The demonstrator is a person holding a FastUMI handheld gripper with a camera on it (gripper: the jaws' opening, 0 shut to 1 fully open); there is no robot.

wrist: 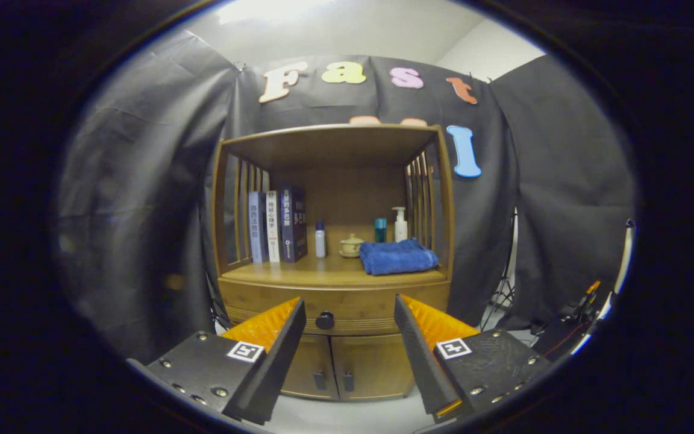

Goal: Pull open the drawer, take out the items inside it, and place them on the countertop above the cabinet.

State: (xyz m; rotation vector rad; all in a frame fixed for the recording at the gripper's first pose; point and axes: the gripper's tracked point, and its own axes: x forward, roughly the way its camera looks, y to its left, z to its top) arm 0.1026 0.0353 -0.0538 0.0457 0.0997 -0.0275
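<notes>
While shut, drawer (pixel 335 308): beyond the tool, its knob (pixel 325 320) seen between the fingers.
Tool (pixel 350 313): spread, holding nothing, well apart from the cabinet (pixel 347 361).
Tabletop (pixel 299 274): above the drawer, bearing towel (pixel 397 256), books (pixel 276 225), bottles.

Black cloth (pixel 142 199) hangs in loose folds on all sides, with a pale ceiling (pixel 347 30) and a strip of white wall (pixel 485 54) showing above it. A bright light (pixel 262 9) glows on the ceiling. Below, the floor (pixel 347 416) is light grey, and a thin stand (pixel 503 289) and some cables (pixel 570 325) sit by the right-hand cloth.
</notes>
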